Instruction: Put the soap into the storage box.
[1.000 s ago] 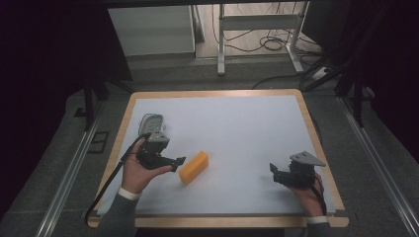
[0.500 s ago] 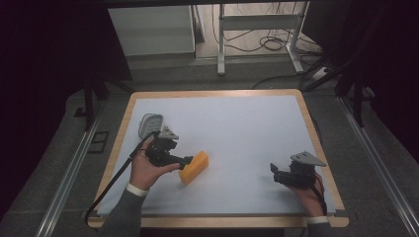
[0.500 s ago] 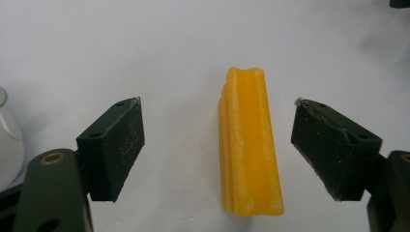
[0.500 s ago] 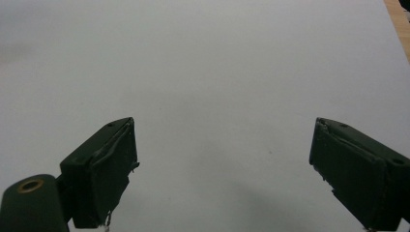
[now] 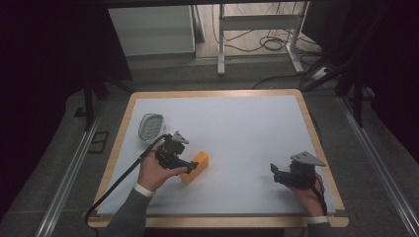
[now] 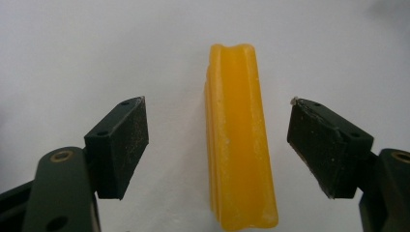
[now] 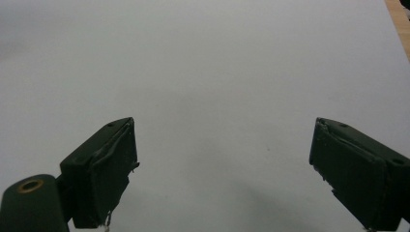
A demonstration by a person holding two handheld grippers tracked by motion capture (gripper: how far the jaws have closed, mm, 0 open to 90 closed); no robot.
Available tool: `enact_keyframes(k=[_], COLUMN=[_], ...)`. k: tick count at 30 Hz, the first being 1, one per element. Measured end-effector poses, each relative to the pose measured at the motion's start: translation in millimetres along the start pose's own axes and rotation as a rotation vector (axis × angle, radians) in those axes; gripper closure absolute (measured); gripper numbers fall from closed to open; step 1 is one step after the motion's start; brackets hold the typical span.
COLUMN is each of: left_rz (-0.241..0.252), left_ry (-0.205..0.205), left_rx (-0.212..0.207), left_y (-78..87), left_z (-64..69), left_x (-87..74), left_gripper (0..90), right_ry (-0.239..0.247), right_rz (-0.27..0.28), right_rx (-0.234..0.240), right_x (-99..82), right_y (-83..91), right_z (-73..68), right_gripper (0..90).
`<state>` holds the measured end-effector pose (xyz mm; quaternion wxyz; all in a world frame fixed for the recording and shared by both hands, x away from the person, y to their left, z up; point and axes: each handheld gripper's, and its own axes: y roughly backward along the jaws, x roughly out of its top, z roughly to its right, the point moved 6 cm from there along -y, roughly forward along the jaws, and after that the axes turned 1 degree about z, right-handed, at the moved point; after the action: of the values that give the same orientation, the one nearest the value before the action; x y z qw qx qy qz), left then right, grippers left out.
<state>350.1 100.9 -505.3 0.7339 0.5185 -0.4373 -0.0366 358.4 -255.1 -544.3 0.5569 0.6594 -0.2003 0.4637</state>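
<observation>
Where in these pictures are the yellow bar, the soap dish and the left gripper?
yellow bar (image 6: 240, 140): left gripper view, middle of its top face.
soap dish (image 5: 150, 126): high view, on its ribbed inside.
left gripper (image 6: 217, 140): left gripper view, midway between its fingertips, jaws apart on either side of the bar.

Right gripper (image 7: 222, 169) over a pale grey table surface (image 7: 208, 63), two black jaws rising from the lower corners and standing wide apart (nothing between them). Worn, chipped pads (image 7: 113, 169). Wooden edge strip (image 7: 401, 24) at upper right.
</observation>
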Motion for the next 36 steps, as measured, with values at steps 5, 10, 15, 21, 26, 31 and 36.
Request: enact_keyframes(k=[5, 10, 15, 21, 26, 31, 36], left_rz=[-0.02, -0.037, -0.069, -0.095, -0.106, -0.13, -0.142], left_ry=[0.003, 0.005, -0.005, -0.007, -0.007, -0.013, -0.019], left_rx=[0.005, 0.0, -0.008, -0.002, 0.0, -0.035, -0.043], left_y=[-6.9, -13.8, -22.8, -31.7, -36.5, -39.2, -41.3], left_z=[-0.2, 0.7, 4.6, 4.4, 5.6, 8.1, 9.5], left_x=[-2.1, -2.7, -4.8, -5.8, -5.2, -7.1, -8.3], left_gripper=[22.7, 22.9, 26.1, 30.0, 33.4, 48.8, 56.5], right_ry=[0.002, 0.001, 0.0, 0.005, 0.003, 0.005, 0.006], right_rz=[-0.004, -0.007, -0.01, -0.012, -0.016, -0.016, -0.016], right_rx=[-0.002, 0.0, -0.002, -0.005, -0.009, -0.011, -0.011], right_x=[-0.7, -1.0, -1.6, -2.3, -2.8, -3.0, -3.1], right_y=[-0.8, -1.3, -1.9, -2.5, -2.8, -3.1, -3.2], right_z=[0.2, -0.7, -0.1, 0.2, 1.2, 1.0, 0.9], right_gripper=[9.6, 9.6, 9.6, 9.6, 9.6, 9.6, 9.6])
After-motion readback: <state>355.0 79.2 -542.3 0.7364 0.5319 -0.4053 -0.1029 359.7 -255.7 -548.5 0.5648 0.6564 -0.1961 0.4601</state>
